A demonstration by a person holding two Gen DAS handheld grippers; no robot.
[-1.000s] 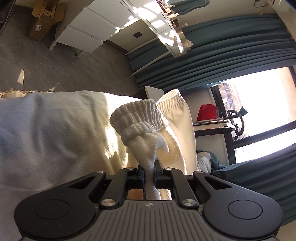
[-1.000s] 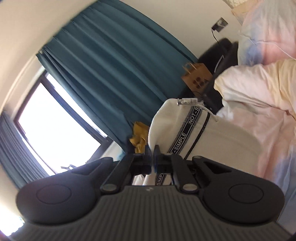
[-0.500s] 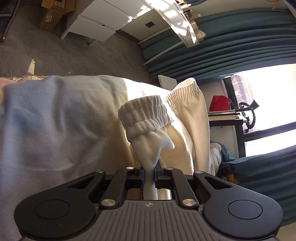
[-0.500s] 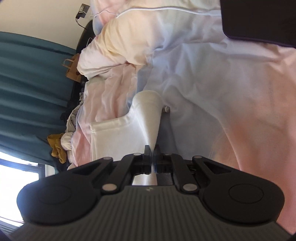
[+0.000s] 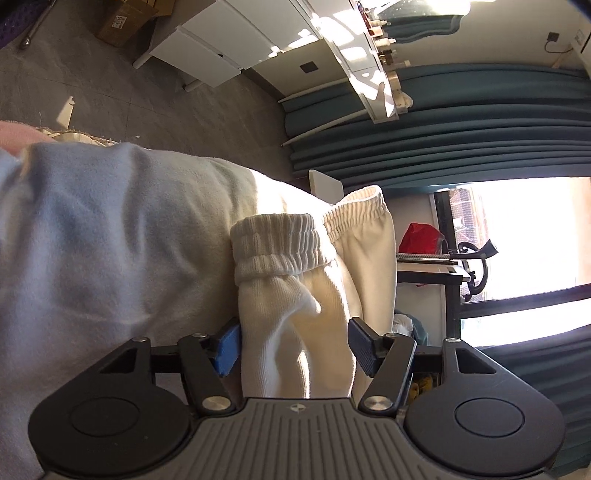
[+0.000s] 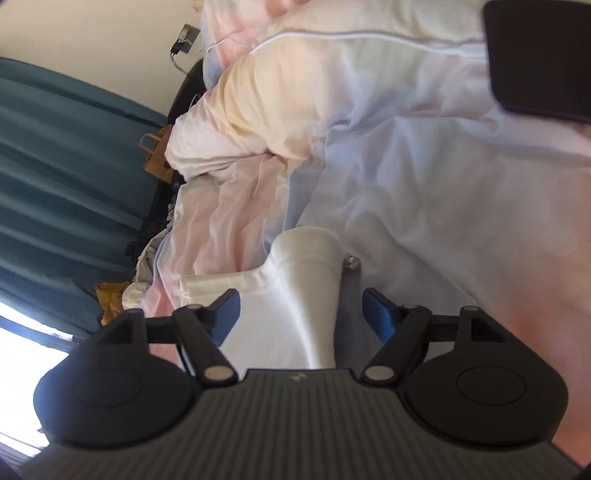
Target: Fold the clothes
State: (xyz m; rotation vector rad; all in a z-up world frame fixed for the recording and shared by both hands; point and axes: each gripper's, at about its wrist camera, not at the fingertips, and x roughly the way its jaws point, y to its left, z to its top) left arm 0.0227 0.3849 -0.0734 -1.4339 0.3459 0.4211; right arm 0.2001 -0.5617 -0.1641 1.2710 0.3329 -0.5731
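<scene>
Cream trousers (image 5: 295,332): soft, light, floppy; grip at ribbed cuff, twelve o'clock. Left gripper (image 5: 293,345) and right gripper (image 6: 301,314): jaws apart, cloth between.

Pants (image 5: 295,295) on bed (image 5: 92,240), btwn tongs (image 5: 293,345).

I see grey floor tiles (image 5: 110,92) on the left camera, with a white drawer unit (image 5: 229,40) and a cardboard box (image 5: 125,18) at the far side. Teal curtains (image 5: 461,122) frame a bright window (image 5: 524,229). On the right camera, a pastel duvet (image 6: 424,166) covers the bed below a cream wall (image 6: 92,26).
</scene>
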